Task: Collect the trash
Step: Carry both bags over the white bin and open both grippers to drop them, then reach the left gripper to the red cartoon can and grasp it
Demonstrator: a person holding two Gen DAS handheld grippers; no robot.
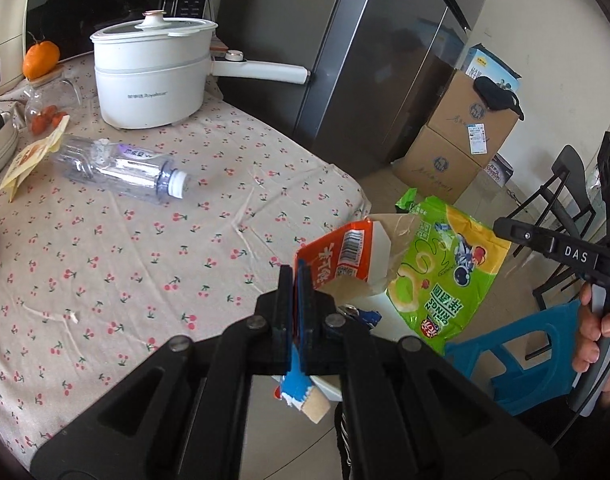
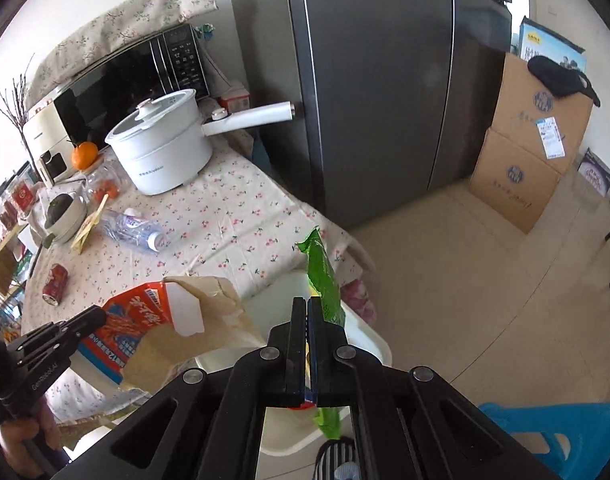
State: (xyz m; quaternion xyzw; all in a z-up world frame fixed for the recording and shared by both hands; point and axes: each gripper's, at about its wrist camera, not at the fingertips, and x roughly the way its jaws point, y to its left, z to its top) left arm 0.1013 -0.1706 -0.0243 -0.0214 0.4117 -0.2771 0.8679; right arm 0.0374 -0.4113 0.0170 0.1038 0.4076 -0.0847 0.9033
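Observation:
My left gripper [image 1: 296,276] is shut on an orange and blue torn snack carton [image 1: 347,258], held past the table's edge; the carton also shows in the right wrist view [image 2: 145,320]. My right gripper [image 2: 307,306] is shut on a green chip bag [image 2: 325,280], held above a white bin [image 2: 369,340]. The green bag also shows in the left wrist view [image 1: 445,272], just right of the carton. An empty plastic bottle [image 1: 121,172] lies on the cherry-print tablecloth [image 1: 145,260]. A red soda can [image 2: 56,284] lies further left on the table.
A white electric pot [image 1: 153,76] with a long handle stands at the table's back, with a microwave [image 2: 145,76], an orange [image 1: 41,59] and a glass jar [image 1: 49,104]. A grey fridge [image 2: 385,80], cardboard boxes [image 2: 525,152] and a blue stool [image 1: 517,360] stand around.

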